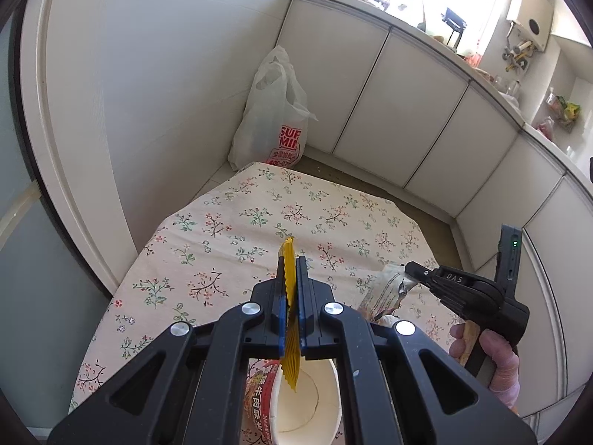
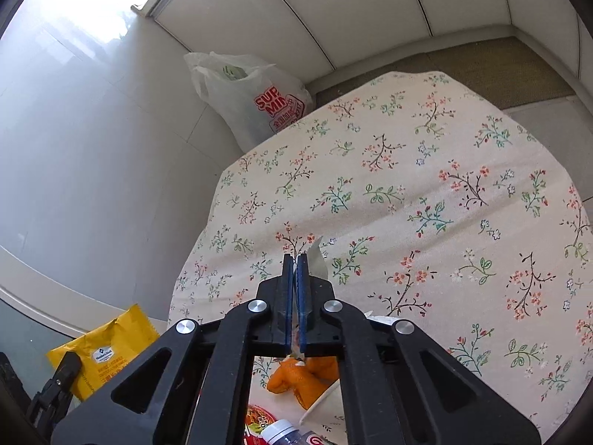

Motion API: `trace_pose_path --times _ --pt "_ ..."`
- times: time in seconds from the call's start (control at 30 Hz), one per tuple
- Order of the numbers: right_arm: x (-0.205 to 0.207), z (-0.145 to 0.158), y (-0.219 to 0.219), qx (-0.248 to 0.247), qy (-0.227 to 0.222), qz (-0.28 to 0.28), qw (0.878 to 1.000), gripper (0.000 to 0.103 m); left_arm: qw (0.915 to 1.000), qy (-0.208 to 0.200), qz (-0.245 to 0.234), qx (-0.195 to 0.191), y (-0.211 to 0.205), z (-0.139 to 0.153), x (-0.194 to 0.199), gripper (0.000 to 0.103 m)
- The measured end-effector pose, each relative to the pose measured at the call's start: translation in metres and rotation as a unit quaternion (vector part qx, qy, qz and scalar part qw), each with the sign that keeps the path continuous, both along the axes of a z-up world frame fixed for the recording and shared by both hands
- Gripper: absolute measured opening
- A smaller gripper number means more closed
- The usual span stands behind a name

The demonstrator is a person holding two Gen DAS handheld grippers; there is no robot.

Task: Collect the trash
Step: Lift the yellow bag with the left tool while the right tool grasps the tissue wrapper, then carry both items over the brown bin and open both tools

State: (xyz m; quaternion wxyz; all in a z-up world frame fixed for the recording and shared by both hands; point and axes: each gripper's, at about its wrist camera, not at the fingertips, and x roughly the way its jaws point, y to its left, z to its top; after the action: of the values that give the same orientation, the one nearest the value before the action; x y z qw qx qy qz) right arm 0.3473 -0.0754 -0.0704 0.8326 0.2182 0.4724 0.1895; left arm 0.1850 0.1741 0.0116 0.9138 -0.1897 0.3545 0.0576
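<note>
- The left gripper (image 1: 291, 289) pinches a yellow packet (image 1: 289, 319) edge-on between its blue pads; the right wrist view shows the same yellow packet flat-on, creased and with a white label.
- Directly below that packet stands an open instant-noodle cup (image 1: 296, 404), its pale inside showing (a likely place to drop small scraps, though that is only my reading).
- The right gripper (image 2: 295, 289) has its fingers pressed together on a thin silvery wrapper (image 2: 318, 256), a torn corner of which sticks out past the tips; in the left wrist view the wrapper hangs crumpled from those tips above the floral tablecloth (image 2: 426, 170).
- Both wrappers look like light, limp film: they will flutter and fold, not resist. A pinch on a flat edge or seam holds best, since a glossy face could slide out of a loose hold.
- Trash left on the cloth, close under the right gripper: orange peel (image 2: 296, 378), soft and irregular, best taken across a thick fold; and a clear plastic bottle (image 2: 281, 432) with a white cap, light but round and slick, best taken at the neck.
- A white shopping bag (image 2: 255, 104) with red lettering stands on the floor just beyond the far edge of the table, against the wall (probably the collection point; its mouth is slack and open upward).
- A person's hand (image 1: 493, 352) grips the right tool's handle.
</note>
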Motion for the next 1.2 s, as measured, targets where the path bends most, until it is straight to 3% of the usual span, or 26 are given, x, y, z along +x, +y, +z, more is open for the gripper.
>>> trace_pose_path --times 0.6,1.2 --pt "-0.045 0.079 -0.037 -0.029 -0.103 -0.027 0.994 0.0 0.999 -0.04 -0.013 -0.011 -0.024 0.017 -0.001 0.004" --pt "-0.102 0.128 -0.148 -0.115 -0.184 -0.124 0.968 0.0 0.9928 -0.079 -0.09 -0.003 -0.115 0.037 -0.003 0.004"
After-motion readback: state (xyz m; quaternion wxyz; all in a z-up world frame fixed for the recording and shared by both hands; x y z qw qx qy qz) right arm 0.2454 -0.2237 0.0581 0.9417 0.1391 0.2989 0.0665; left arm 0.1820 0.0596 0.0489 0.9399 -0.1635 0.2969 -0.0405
